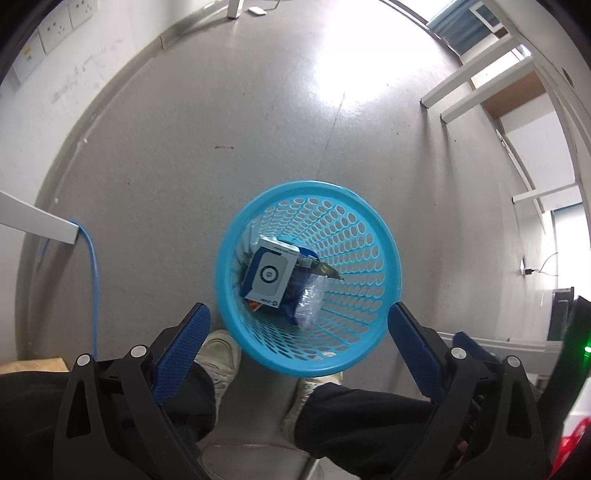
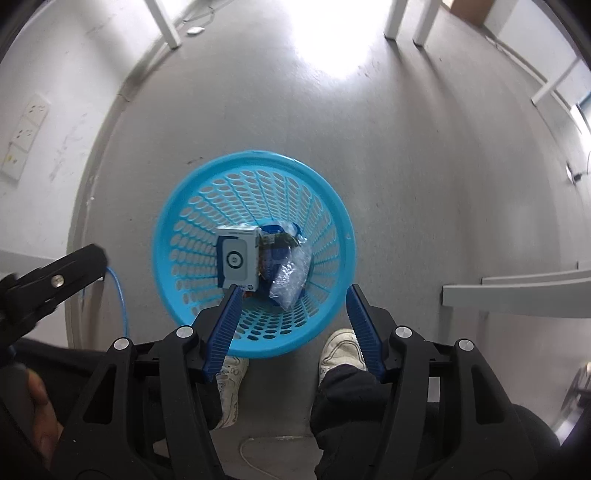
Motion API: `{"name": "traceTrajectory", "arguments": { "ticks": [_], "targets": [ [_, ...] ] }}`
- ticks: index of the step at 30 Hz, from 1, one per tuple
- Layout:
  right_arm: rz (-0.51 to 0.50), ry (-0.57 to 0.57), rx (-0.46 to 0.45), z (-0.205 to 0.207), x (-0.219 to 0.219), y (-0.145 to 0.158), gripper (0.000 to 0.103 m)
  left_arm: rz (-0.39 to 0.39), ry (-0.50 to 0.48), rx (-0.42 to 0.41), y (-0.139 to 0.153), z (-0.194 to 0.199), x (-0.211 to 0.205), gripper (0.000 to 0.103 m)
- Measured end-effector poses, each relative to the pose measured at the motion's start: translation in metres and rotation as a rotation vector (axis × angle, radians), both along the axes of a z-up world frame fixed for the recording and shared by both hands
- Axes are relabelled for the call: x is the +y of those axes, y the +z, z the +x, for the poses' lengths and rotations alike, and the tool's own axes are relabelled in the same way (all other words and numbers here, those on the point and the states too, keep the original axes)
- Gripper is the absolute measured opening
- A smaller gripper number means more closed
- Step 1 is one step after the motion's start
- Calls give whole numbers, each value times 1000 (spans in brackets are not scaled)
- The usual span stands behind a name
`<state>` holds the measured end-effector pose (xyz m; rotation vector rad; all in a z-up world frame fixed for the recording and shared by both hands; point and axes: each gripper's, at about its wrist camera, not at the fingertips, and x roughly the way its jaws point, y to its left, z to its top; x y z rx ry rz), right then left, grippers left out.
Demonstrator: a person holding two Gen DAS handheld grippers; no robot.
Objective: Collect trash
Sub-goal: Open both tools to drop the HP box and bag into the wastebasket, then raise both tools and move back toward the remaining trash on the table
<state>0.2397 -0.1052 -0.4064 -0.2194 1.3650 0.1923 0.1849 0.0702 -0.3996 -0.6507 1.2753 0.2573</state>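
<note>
A blue perforated waste basket (image 1: 384,254) (image 2: 177,236) stands on the grey floor, seen from above in both views. Inside lie a white and blue carton (image 1: 267,273) (image 2: 236,258), a crumpled clear plastic wrapper (image 1: 312,302) (image 2: 290,277) and some darker scraps. My left gripper (image 1: 299,315) hangs above the basket's near rim, open, with nothing between its blue pads. My right gripper (image 2: 293,295) also hangs over the near rim, open and empty. The left gripper's black body (image 2: 55,280) shows at the left edge of the right wrist view.
A person's white shoes (image 1: 221,354) (image 2: 341,349) and dark trouser legs (image 1: 354,417) stand just behind the basket. A blue cable (image 1: 94,280) runs down the wall at left. White table legs (image 1: 476,81) (image 2: 517,291) stand to the right, wall sockets (image 1: 55,31) at upper left.
</note>
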Motion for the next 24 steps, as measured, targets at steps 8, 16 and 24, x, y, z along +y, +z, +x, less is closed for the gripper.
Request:
{"name": "traceTrajectory", "arguments": {
  "ticks": [8, 16, 24],
  "targets": [
    [63, 24, -53, -29, -9, 37, 60, 79, -16, -64, 31, -25, -1, 95],
    [126, 66, -132, -68, -19, 77, 67, 156, -40, -150, 62, -57, -15, 95],
    [209, 78, -168, -106, -39, 119, 73, 201, -48, -243, 102, -94, -33, 95]
  ]
}}
